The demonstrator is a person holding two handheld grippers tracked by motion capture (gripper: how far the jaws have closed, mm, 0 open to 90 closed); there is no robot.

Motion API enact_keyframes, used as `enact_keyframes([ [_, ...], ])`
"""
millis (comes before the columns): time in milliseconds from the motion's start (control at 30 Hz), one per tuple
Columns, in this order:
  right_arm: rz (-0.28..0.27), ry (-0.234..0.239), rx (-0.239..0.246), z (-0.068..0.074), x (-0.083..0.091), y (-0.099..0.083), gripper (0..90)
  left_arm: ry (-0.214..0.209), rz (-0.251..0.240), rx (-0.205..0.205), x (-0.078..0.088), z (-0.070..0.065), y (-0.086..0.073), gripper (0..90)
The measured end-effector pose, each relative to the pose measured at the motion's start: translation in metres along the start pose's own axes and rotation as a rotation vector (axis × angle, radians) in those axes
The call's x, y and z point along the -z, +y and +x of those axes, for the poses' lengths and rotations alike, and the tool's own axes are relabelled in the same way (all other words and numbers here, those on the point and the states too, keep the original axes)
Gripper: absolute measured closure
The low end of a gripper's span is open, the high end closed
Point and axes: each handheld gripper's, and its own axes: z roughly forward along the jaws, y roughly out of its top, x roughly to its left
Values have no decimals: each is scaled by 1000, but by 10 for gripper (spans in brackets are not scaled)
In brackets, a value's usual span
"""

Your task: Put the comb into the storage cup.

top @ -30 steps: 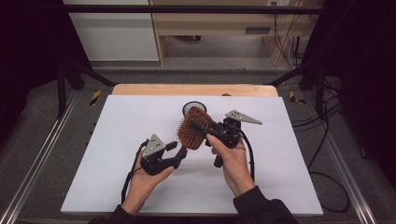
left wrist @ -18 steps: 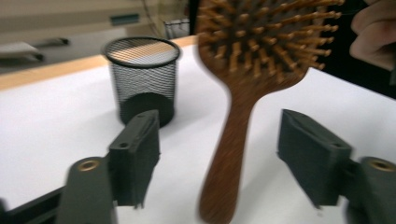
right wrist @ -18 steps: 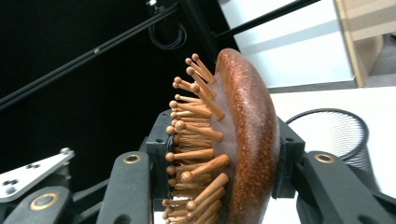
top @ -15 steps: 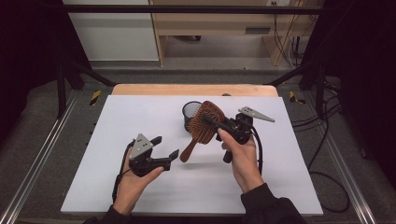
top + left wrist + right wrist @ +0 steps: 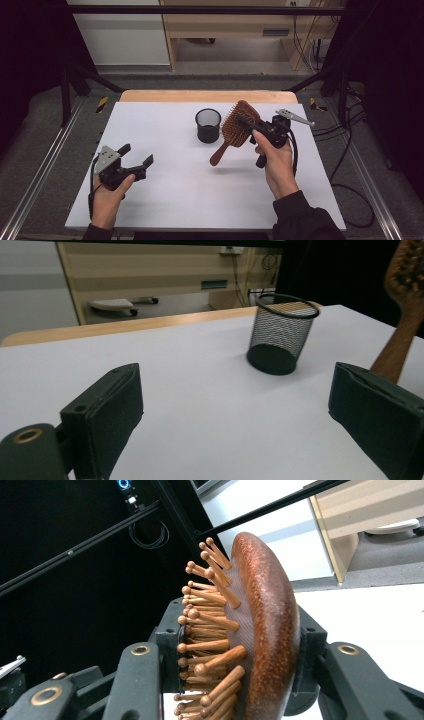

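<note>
1. White rectangular table top (image 5: pixel 165 200): lay flat over a wooden board, as the work surface for everything else.
2. Brown wooden paddle hairbrush with peg bristles (image 5: pixel 235 131): held off the table, just right of the cup, head up and handle slanting down to the left; probably angled so for lowering handle-first into the cup.
3. Black wire-mesh cylindrical cup (image 5: pixel 208 125): stood upright near the table's far middle, mouth open and nothing visible inside, apparently as the brush's holder.
4. Right gripper (image 5: pixel 235 670): clamped tight across the brush head, one jaw among the bristles, the other on the smooth back, so carrying the brush alone.
5. Left gripper (image 5: pixel 136 156): hovered low over the near left of the table, well apart from the brush; jaws just opened wide, nothing between them, seemingly freed after a handover.
</note>
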Motion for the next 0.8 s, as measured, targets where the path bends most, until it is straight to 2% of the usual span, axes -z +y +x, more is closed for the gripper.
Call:
enact_keyframes([
  [33, 1, -4, -4, -1, 0, 2, 529, 22, -8, 13, 7, 7, -5, 73],
  [67, 1, -4, -4, -1, 0, 2, 529, 22, -8, 13, 7, 7, -5, 73],
  [133, -4, -5, -2, -2, 0, 5, 529, 51, -17, 6, 21, 13, -11, 44],
  [167, -4, -7, 2, -2, 1, 7, 529, 51, -17, 6, 21, 13, -11, 35],
  [200, -3, -7, 3, -2, 1, 8, 528, 69, -27, 1, 29, 16, -15, 35],
  [267, -5, -9, 10, -2, 1, 11, 528, 76, -29, 10, 35, 20, -18, 34],
  [467, -7, -21, 22, -1, 2, 18, 527, 94, -32, 12, 40, 27, -20, 33],
  [533, 3, -35, 37, -1, 1, 22, 527, 105, -44, 38, 43, 32, -21, 34],
  [800, -7, -31, 25, -2, 0, 27, 525, 120, -47, 66, 43, 38, -24, 37],
])
